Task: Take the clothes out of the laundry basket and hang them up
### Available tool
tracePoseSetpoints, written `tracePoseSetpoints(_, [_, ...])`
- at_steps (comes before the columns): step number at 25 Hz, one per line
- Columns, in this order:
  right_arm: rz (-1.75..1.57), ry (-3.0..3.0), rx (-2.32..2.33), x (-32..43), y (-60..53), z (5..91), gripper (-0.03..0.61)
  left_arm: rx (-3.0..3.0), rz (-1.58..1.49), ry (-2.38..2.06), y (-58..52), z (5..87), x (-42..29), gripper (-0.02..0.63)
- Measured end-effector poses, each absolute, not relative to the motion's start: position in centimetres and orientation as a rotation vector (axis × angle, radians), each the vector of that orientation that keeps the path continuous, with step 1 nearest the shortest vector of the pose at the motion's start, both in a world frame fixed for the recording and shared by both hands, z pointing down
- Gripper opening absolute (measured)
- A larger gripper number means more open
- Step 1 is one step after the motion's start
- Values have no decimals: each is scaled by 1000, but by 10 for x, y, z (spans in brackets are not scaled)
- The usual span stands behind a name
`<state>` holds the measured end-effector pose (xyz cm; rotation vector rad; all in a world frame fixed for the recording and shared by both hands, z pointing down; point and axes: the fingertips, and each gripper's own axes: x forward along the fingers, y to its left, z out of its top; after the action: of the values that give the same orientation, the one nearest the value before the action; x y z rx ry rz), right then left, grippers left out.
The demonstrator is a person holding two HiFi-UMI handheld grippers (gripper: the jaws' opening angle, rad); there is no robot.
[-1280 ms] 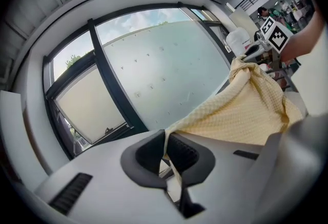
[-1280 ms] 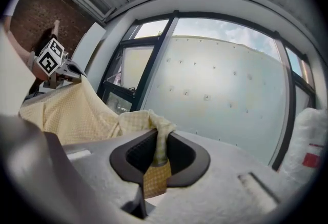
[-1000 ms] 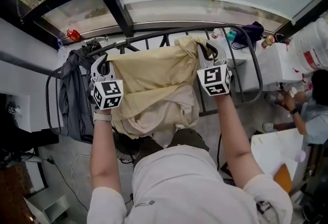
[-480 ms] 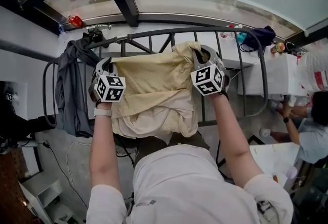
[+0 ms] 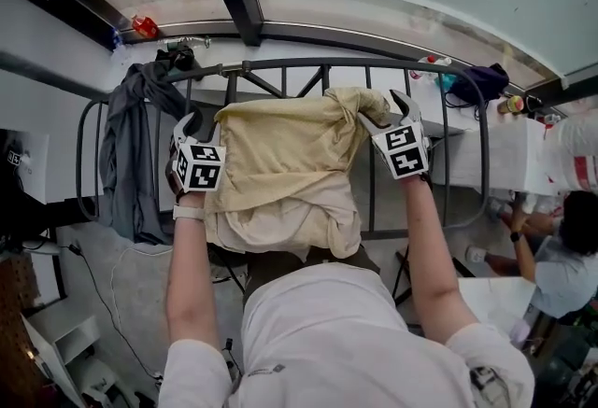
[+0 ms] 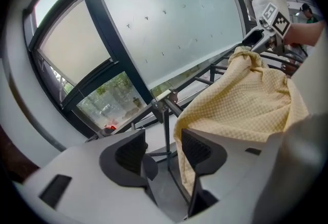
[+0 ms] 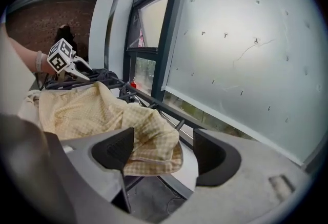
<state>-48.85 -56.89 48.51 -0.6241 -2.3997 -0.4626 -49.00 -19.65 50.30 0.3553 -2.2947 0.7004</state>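
the big metal rack (image 5: 280, 64) by the window has the yellow checked cloth (image 5: 290, 154) laid over its top bar and hanging down on the person's side, and a grey piece of clothing (image 5: 131, 154) hangs at the rack's left end. the yellow cloth looks soft, thin and light, so it will flop and may slide off the smooth bar, and the two top corners look like the best spots to hold it. the left gripper (image 5: 199, 126) has just opened its jaws, with only the cloth's edge beside one jaw, and the right gripper (image 5: 385, 107) has just opened wide too, with a loose corner lying between its jaws but not pinched.
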Motion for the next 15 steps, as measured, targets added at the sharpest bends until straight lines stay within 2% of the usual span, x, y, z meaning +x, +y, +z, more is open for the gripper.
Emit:
tracePoseSetpoints(7, [-411, -2499, -572, -474, -569, 445, 347, 358, 585, -2405, -181, 474, -461, 209])
tracePoseSetpoints(15, [-233, -2690, -693, -429, -499, 389, 334, 360, 414, -2521, -146, 442, -392, 209])
